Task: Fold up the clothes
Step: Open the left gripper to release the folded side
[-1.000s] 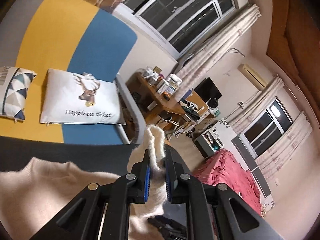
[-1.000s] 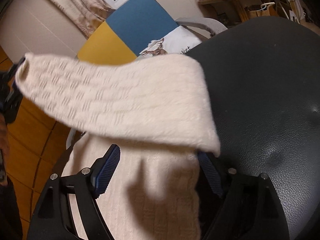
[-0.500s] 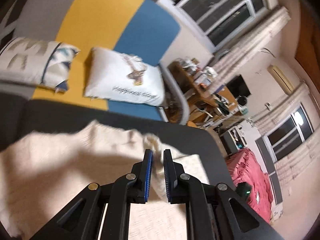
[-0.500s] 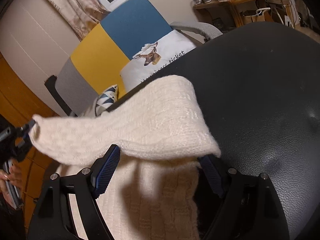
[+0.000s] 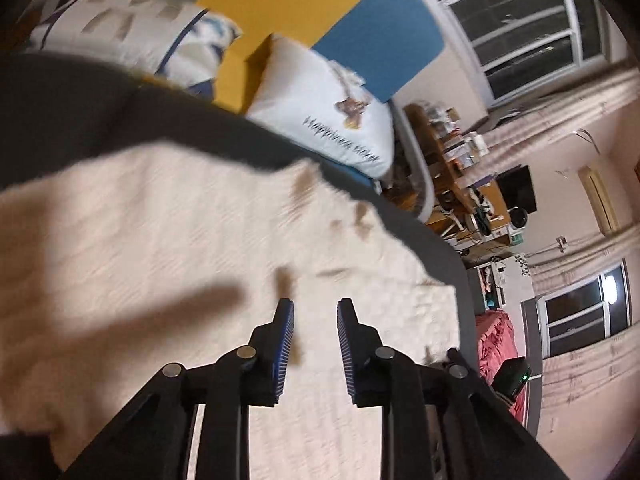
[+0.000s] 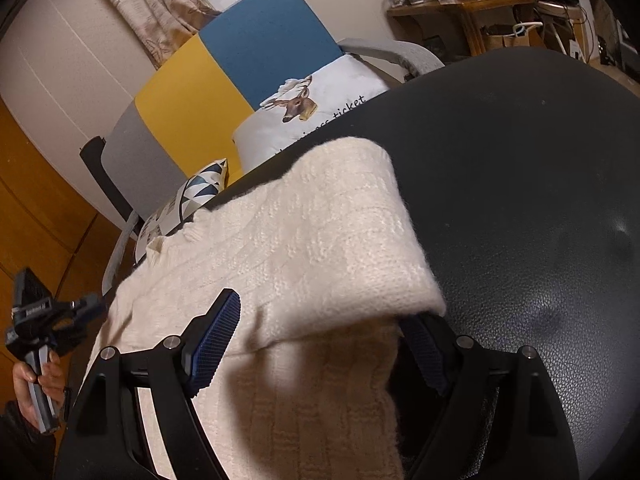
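Note:
A cream knitted sweater (image 6: 304, 240) lies on a black leather surface (image 6: 540, 200), with one part folded flat across its body. My left gripper (image 5: 316, 304) hovers just over the knit (image 5: 160, 240); its jaws are opening and nothing is between the pads. In the right wrist view the left gripper (image 6: 86, 310) shows at the sweater's left edge, held by a hand (image 6: 36, 376). My right gripper (image 6: 320, 320) stands wide open low over the sweater. The folded edge drapes between its fingers and covers part of the right one.
Behind the black surface is a sofa in grey, yellow and blue (image 6: 240, 52) with a deer pillow (image 6: 316, 108) and a triangle-pattern pillow (image 6: 196, 192). A cluttered wooden desk (image 6: 460, 4) stands at the back right. A red bed (image 5: 496, 344) lies far off.
My left gripper came down with the sweater end it had raised, laid it across the sweater's body, let it go and parted its jaws. The right gripper stayed in place.

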A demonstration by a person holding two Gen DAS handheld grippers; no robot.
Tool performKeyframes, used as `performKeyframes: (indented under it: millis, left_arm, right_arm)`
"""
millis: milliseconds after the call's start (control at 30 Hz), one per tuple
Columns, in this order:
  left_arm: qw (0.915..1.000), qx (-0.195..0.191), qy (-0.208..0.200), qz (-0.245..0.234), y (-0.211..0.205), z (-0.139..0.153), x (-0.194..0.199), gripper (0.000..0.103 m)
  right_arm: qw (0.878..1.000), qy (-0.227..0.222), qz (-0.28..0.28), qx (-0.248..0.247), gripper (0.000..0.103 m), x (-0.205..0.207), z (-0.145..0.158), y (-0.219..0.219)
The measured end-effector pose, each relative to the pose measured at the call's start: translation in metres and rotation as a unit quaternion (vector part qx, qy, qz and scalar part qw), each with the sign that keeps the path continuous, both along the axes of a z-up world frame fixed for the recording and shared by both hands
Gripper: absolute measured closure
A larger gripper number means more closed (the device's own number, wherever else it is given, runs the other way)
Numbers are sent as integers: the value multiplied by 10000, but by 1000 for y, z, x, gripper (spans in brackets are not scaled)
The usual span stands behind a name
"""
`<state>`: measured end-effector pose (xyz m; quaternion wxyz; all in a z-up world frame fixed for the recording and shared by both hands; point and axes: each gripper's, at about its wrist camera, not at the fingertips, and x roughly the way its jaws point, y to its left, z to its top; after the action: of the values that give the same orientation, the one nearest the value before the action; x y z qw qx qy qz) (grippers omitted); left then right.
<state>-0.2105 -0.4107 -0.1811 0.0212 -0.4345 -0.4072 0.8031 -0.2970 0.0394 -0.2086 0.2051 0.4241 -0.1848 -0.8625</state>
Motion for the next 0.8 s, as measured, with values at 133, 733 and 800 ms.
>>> performKeyframes:
  millis: [133, 733, 800]
  left_arm:
    - [9984, 547, -165, 11, 1, -24, 7, 79]
    - [9971, 19, 747, -150, 49, 14, -8, 100]
    - [9962, -109, 857, -55, 44, 26, -7, 100]
  right_arm:
    - [10000, 12, -7, 32, 19, 1, -2, 0]
    - [9999, 23, 9, 145, 18, 2, 4, -2]
    - [9999, 16, 13, 150, 18, 3, 5, -3]
